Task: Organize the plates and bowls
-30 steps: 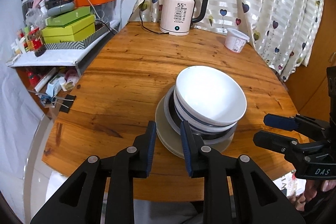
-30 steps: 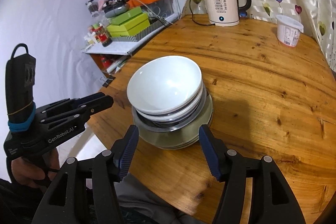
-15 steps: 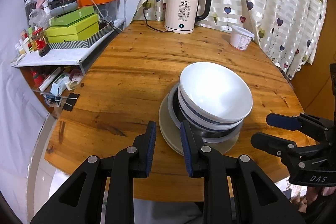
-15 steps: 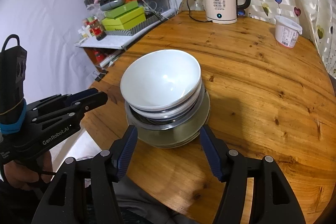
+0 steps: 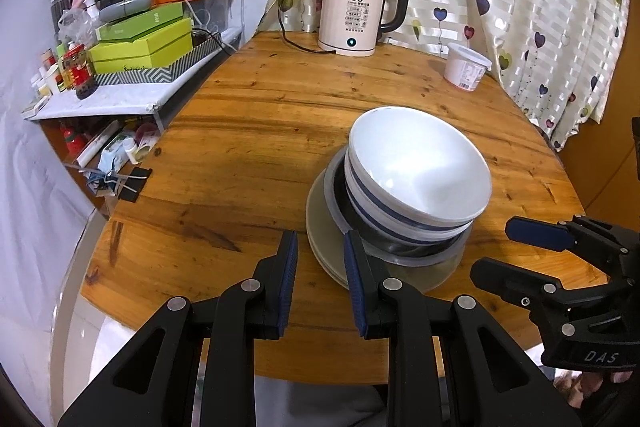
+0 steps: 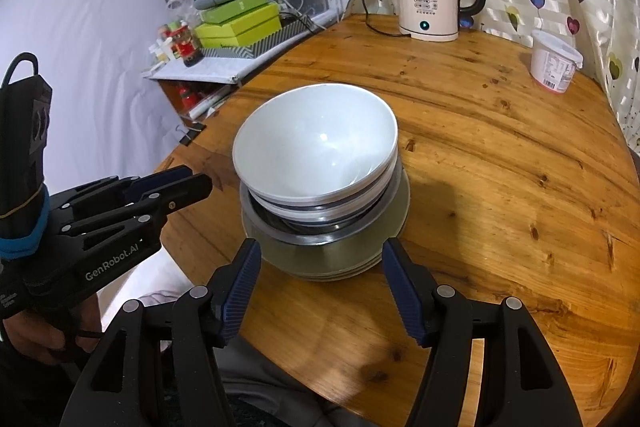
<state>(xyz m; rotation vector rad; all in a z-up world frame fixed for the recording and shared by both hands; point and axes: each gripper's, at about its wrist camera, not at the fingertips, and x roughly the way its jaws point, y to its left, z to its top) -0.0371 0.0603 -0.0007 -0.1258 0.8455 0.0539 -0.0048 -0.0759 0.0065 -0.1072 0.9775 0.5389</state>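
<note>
Both grippers have drawn nearer the stacked bowls [image 6: 316, 147], left gripper [image 5: 318, 279] nearly closed, right gripper [image 6: 322, 283] spread, seemingly empty, stacking probably finished.

Bare wooden table [image 5: 240, 163] fills the left and centre of the left wrist frame, open to a gripper. The stack of bowls and plates [image 5: 400, 195] blocks right of centre; a kettle [image 5: 356, 15] and white tub [image 5: 466, 71] stand along the upper edge.

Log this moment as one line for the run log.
left tool: open, empty | right tool: open, empty | white ceramic bowl: atop stack on round wooden table
</note>
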